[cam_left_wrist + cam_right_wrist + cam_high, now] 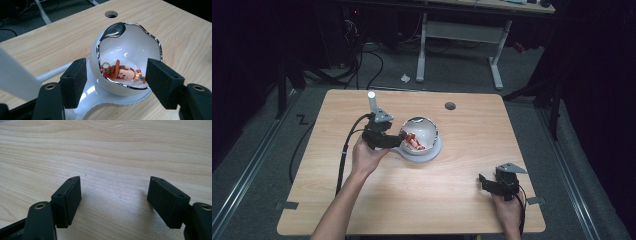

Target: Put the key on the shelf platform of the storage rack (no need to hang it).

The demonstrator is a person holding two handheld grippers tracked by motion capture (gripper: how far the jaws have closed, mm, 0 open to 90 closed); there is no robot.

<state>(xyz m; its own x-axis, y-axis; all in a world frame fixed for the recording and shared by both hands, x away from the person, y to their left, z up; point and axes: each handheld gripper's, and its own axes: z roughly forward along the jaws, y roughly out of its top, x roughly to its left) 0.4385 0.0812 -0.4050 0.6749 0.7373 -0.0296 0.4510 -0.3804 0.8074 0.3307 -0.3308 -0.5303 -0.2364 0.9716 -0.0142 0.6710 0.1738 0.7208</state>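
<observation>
From the high view, a wooden surface (462, 175) sits in a dark room. A white egg-shaped bowl (426, 131) stands near its middle, on a round white base (430, 152). The bowl is tipped so its open mouth faces the left gripper (396, 141). A small red and brown toy (414, 141) lies inside the bowl. The left gripper is right at the bowl's mouth, and a hand (368, 157) holds it from behind. The right gripper (486, 181) rests low on the surface near the right front corner, well apart from the bowl. A small round hole (450, 106) shows in the surface behind the bowl.

In the left gripper view, the left gripper (116, 80) has its jaws wide open, one on each side of the bowl's mouth (130, 60). They hold nothing. The bowl has a shiny silver wavy rim. The toy (122, 72) lies on its side at the bottom of the bowl. It has a round face and a brown hat. The white base (100, 100) shows under the bowl.

In the right gripper view, the right gripper (113, 200) has its jaws wide open too. They hold nothing. Bare wood (112, 152) lies between them and ahead of them.
</observation>
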